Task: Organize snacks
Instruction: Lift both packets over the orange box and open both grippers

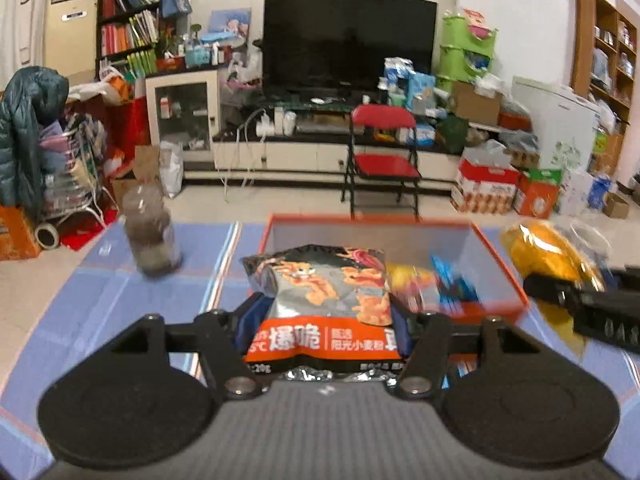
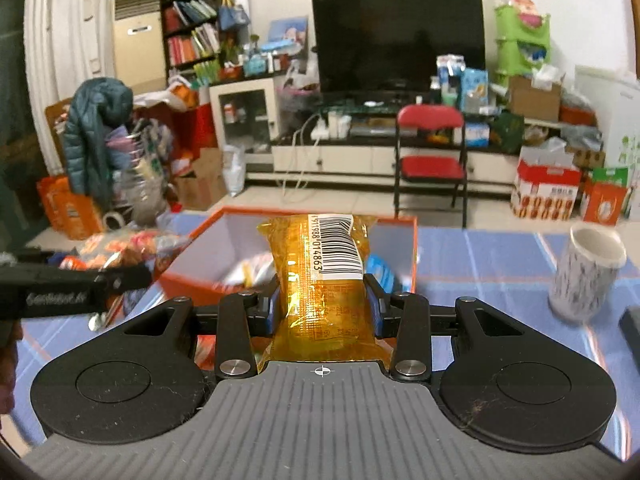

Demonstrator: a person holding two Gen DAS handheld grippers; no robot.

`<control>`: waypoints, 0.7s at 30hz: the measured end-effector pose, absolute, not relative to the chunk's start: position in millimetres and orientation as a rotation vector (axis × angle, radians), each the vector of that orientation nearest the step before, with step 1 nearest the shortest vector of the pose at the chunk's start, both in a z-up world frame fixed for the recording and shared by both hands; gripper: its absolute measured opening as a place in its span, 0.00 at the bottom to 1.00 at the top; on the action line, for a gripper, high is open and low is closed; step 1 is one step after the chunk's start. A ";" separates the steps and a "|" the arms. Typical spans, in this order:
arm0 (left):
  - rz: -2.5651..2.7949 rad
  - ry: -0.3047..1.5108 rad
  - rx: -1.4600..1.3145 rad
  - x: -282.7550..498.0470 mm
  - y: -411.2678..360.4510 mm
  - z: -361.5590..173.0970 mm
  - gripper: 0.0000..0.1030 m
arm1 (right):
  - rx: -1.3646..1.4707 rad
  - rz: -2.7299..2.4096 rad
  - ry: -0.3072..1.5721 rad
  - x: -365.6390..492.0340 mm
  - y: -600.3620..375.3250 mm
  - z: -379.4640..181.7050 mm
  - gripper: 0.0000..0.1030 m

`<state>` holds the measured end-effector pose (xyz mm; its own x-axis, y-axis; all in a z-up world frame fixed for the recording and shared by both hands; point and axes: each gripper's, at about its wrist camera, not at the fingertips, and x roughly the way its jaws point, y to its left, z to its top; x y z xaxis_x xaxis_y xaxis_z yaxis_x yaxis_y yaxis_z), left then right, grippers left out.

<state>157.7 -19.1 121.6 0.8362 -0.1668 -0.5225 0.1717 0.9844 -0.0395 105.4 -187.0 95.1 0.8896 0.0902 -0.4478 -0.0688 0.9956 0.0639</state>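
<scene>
left gripper (image 1: 322, 320) fingers clamping the crab-print snack bag (image 1: 320, 300), tilting down | right gripper (image 2: 323, 300) fingers pinching the orange packet (image 2: 320, 280) | orange box (image 1: 500, 258), frame centre, holding loose snack packs (image 1: 452, 284)

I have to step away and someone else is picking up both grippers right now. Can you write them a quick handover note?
Left gripper: shut on the grey-and-orange snack bag, held in front of the orange box.
Right gripper: shut on the yellow snack packet, also facing the box.
Done: a few snacks, one blue packet among them, already lie in the box.
Left: drop both held snacks in. The bottle and the cup stand on the blue tablecloth.
</scene>
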 end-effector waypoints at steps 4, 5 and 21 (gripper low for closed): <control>-0.138 0.593 0.015 222.9 -28.1 115.9 0.59 | 0.027 0.079 0.495 160.8 -180.9 102.0 0.23; -0.132 0.603 0.019 235.3 -29.6 112.8 0.60 | 0.017 0.074 0.501 173.2 -179.7 101.6 0.23; -0.143 0.586 -0.021 143.8 32.6 92.5 0.99 | 0.008 0.087 0.521 80.6 -181.7 60.4 0.71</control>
